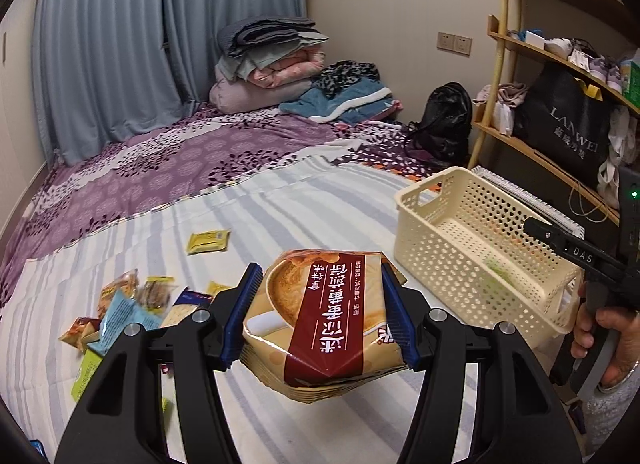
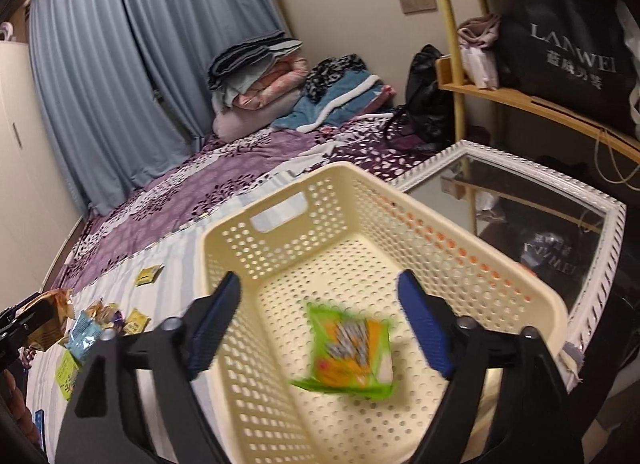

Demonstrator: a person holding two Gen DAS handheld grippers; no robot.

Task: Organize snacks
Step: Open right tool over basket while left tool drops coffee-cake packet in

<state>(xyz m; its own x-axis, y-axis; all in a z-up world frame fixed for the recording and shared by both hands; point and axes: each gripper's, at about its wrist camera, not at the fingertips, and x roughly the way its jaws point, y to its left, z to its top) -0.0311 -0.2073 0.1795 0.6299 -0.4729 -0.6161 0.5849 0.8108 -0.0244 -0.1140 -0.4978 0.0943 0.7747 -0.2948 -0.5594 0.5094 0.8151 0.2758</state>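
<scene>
Tan-and-maroon snack bag (image 1: 324,320) pinched between the left gripper (image 1: 320,316) pads, lifted off the striped sheet (image 1: 280,204). Cream basket (image 1: 476,248) just right of those fingers. Right gripper (image 2: 320,324) fingers spread above the basket; blurred green packet (image 2: 348,352) between them, untouched. Loose snacks (image 1: 124,304) left of the left fingers.

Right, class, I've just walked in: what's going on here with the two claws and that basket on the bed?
A person is sorting snacks into a cream basket on the bed. The left claw is clamped on a brown snack bag, held up beside the basket. The right claw is open above the basket, and a green packet, blurred, is inside the basket below it. More loose snacks lie on the striped sheet to the left, not yet packed.
</scene>
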